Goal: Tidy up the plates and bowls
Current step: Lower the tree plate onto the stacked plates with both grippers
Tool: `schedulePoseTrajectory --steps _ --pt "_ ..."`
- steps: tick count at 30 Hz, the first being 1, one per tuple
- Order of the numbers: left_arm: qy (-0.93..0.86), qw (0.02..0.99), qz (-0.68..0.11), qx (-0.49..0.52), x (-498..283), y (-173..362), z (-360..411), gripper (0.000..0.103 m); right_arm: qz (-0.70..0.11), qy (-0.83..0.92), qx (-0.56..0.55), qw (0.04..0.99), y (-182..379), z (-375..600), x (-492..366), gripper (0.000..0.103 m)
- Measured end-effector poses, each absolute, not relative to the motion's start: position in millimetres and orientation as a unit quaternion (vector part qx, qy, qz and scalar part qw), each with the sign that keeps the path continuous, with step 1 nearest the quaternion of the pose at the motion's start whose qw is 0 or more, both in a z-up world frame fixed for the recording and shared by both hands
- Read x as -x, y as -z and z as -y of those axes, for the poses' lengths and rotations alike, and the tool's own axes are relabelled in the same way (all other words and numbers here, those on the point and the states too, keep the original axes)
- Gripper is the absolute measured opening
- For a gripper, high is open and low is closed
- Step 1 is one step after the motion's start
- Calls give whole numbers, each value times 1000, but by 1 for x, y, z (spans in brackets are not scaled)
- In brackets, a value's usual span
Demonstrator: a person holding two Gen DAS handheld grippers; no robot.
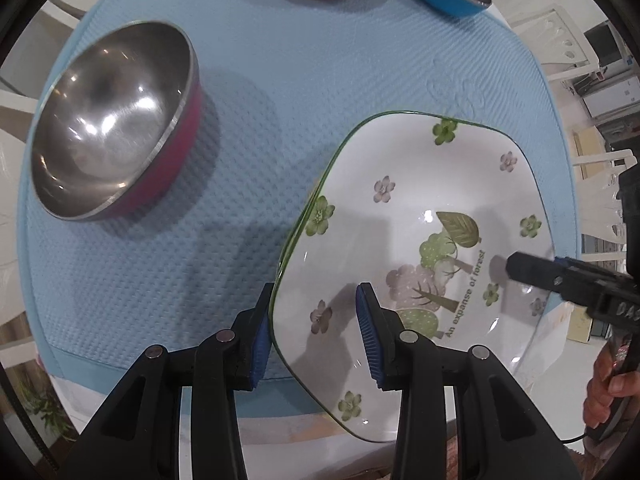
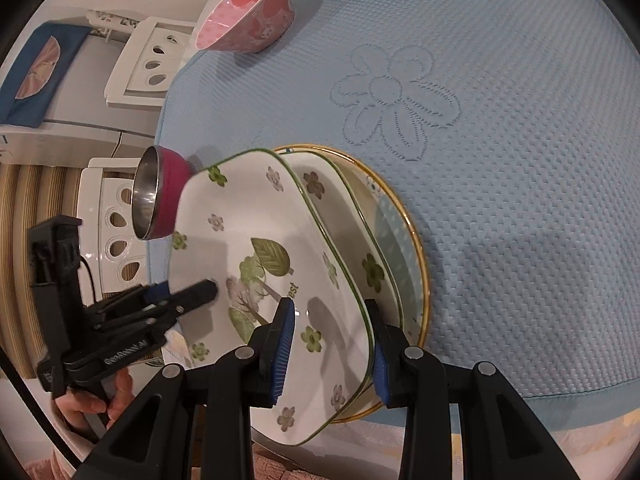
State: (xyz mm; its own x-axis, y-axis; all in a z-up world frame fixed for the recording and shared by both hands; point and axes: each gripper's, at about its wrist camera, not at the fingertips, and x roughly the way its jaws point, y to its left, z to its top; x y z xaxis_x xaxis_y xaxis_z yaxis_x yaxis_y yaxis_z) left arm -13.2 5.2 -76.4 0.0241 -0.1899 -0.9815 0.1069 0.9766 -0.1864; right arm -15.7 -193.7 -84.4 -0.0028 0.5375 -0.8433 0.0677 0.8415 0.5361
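On blue mat (image 2: 520, 200), both grippers' fingers (image 1: 366, 320) (image 2: 286, 332) straddling floral plate (image 2: 248, 240), grip unclear, plates stacked beneath

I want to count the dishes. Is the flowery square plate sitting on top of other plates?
Yes, the flowery square plate rests on a second square plate, over a gold-rimmed round plate.

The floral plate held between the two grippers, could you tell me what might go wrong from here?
1. Each gripper, left and right, holds the floral plate only at its rim; it could slip or tilt.
2. It hangs tilted above a second floral plate on a gold-rimmed plate; set down crooked, it may knock them.
3. The magenta steel bowl stands close by and could be bumped.
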Motion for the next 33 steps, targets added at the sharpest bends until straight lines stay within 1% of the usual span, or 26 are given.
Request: schedulePoseTrajectory --steps 13,15,18,20,30,33 --pt "100 714 -692 39 11 86 5 35 -694 -171 -238 658 83 211 13 34" --pt "98 715 -691 40 16 88 0 35 -695 -171 -240 656 81 211 12 36" --pt "99 714 -692 39 15 90 0 35 -700 -174 -235 652 79 210 12 42" --pt "99 713 -693 42 15 91 1 35 -703 -176 -228 651 76 208 11 48" --pt "100 712 -694 42 12 93 -4 36 -712 -156 -209 652 69 205 11 48" --pt "101 711 -694 39 12 91 -4 36 -711 -154 -208 654 67 209 11 50"
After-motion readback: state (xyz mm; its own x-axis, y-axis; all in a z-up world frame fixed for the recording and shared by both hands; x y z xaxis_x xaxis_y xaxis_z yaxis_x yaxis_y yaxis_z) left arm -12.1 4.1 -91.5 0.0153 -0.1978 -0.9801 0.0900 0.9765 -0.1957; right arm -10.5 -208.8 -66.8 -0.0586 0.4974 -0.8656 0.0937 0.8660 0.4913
